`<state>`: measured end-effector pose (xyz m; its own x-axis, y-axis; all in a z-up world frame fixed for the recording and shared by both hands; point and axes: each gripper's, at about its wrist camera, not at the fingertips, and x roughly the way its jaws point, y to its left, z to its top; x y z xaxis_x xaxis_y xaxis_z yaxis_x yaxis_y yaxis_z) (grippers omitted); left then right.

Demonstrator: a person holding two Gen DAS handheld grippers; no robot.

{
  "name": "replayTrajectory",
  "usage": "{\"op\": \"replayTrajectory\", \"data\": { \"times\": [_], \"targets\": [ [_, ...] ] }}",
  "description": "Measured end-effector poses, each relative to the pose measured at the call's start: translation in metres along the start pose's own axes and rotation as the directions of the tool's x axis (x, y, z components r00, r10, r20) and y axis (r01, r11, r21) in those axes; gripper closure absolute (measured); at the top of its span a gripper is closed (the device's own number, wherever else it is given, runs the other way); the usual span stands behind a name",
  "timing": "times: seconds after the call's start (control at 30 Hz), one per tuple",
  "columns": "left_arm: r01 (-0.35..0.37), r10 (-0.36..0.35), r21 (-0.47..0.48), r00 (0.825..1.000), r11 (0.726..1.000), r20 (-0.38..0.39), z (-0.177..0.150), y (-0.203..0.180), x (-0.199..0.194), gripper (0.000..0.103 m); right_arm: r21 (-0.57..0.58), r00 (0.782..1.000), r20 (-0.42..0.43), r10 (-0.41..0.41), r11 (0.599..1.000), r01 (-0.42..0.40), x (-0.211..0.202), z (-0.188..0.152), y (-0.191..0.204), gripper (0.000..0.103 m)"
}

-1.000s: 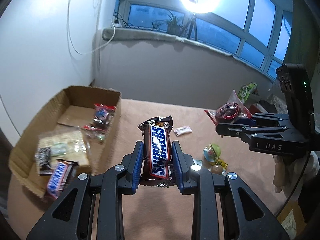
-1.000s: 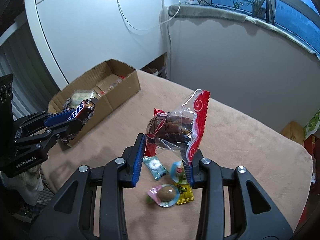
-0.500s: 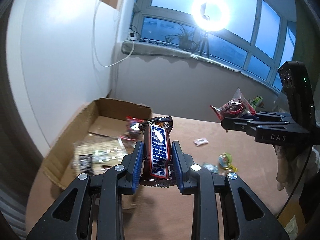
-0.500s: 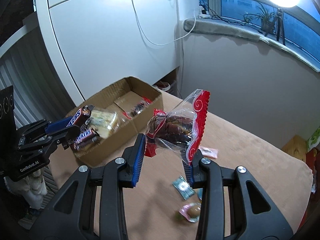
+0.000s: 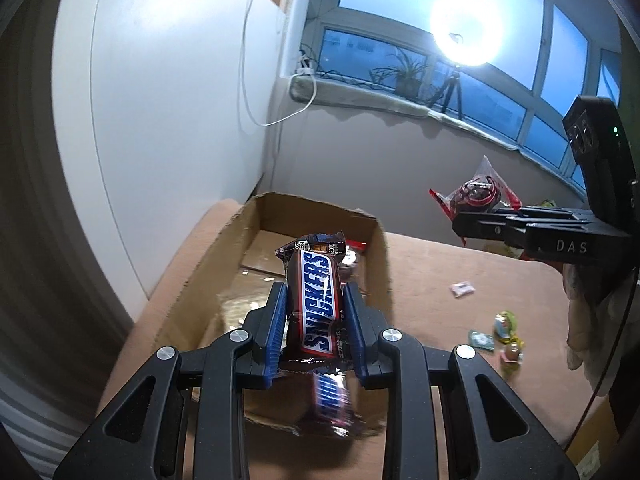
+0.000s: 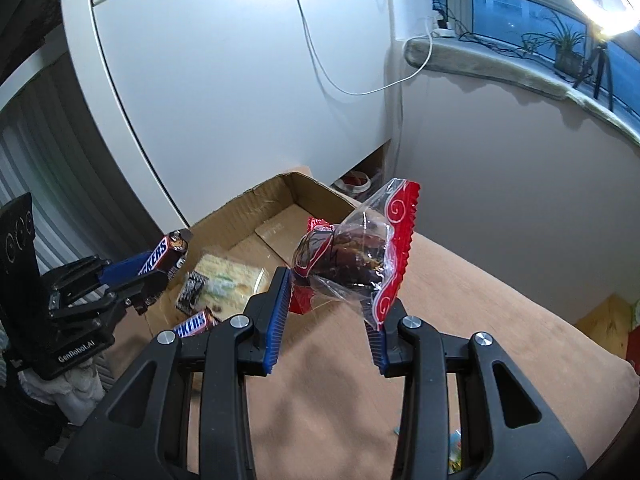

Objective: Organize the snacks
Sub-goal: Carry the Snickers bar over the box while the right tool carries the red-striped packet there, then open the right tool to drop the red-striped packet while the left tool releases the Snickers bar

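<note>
My left gripper [image 5: 316, 312] is shut on a brown Snickers bar [image 5: 318, 300] and holds it above the near end of an open cardboard box [image 5: 378, 260]. A second Snickers bar [image 5: 330, 400] lies in the box below it. My right gripper [image 6: 328, 312] is shut on a clear bag with red edges and dark snacks [image 6: 356, 256], held in the air beside the box [image 6: 256, 204]. That bag also shows in the left wrist view [image 5: 476, 196]. The left gripper with its bar [image 6: 160, 258] shows in the right wrist view.
The box holds a pale cracker pack [image 6: 228, 280] and a red packet [image 6: 316, 224]. Small sweets [image 5: 506, 332] and a white packet [image 5: 462, 289] lie on the tan tabletop [image 5: 440, 264]. A white cabinet [image 6: 240, 80] stands behind the box.
Both grippers have moved left toward the box with their loads. The left one now holds the Snickers bar over the box's near end; the right one's bag hangs by the box's right side.
</note>
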<state>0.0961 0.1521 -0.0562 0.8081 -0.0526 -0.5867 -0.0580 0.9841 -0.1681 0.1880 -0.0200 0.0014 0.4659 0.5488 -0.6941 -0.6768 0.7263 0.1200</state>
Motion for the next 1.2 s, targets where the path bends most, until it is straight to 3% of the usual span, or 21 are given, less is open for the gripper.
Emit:
{"op": "replayTrajectory", "data": {
  "times": [0.47,0.97,1.13,1.2],
  "targets": [
    [-0.040,0.039,-0.014,0.998,0.999,-0.050,0.001,0.023,0.035,0.076,-0.038,0.997,-0.069,0.036,0.999,-0.039,0.071,0.026,0.023,0.066],
    [-0.070,0.069,-0.011,0.992,0.997,-0.104,0.000,0.031,0.053,0.076,-0.050,0.990,-0.119,0.075,0.995,-0.082,0.109,0.029,0.026,0.065],
    [-0.078,0.077,-0.007,0.991,0.997,-0.107,0.000,0.029,0.053,0.075,-0.041,0.991,-0.112,0.076,0.996,-0.081,0.109,0.029,0.025,0.039],
    [-0.081,0.080,-0.006,0.992,0.997,-0.103,0.001,0.028,0.052,0.072,-0.035,0.992,-0.099,0.076,0.996,-0.080,0.105,0.029,0.024,0.038]
  ]
}}
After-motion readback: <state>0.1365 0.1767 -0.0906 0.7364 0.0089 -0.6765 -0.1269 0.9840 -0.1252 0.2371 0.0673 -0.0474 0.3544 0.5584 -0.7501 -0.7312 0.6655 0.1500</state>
